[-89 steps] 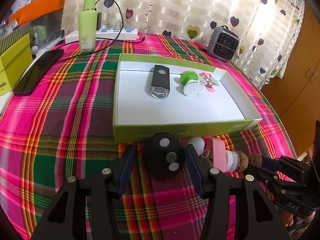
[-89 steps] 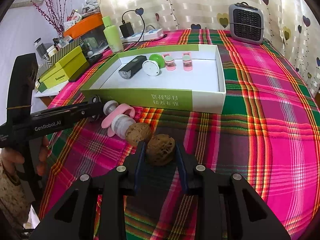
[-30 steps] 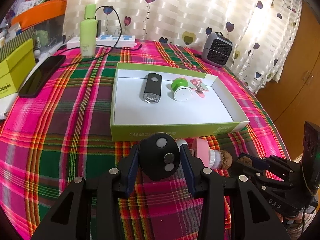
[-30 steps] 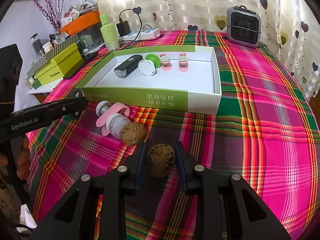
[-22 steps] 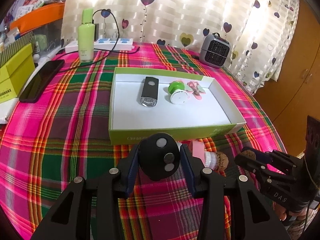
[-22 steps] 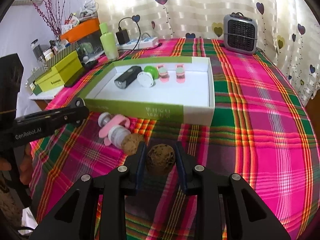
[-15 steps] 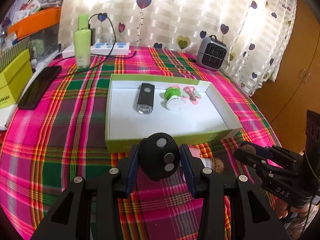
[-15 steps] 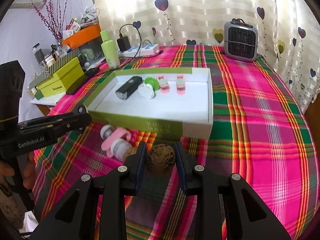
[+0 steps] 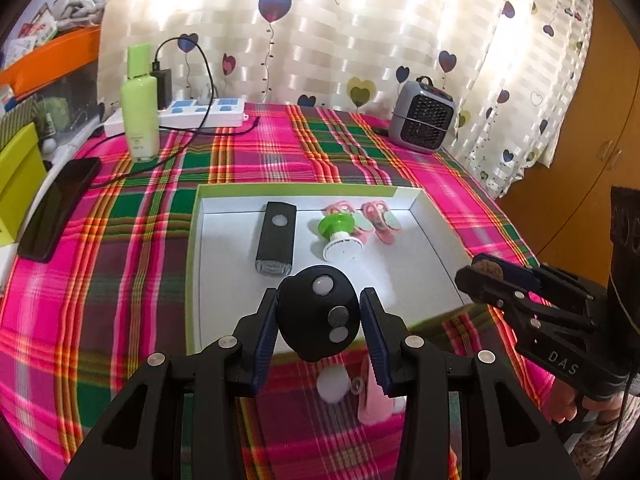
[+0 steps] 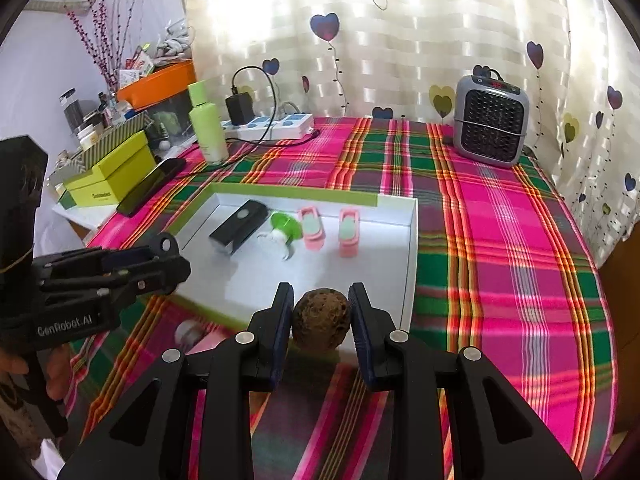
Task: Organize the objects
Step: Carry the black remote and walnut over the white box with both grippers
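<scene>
My left gripper hides part of a blurred pink thing on the cloth; perhaps a small bottle, I can't tell.

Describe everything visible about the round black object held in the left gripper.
The round black object is a smooth, matte, egg-like plastic body. Its upper face carries three small round discs: one pale white near the top and two grey ones lower down. It is clamped between the blue-padded fingers of the left gripper, one pad pressing each side. It hangs lifted clear of the plaid cloth, over the near edge of the green-rimmed white box. Its underside is hidden.
</scene>
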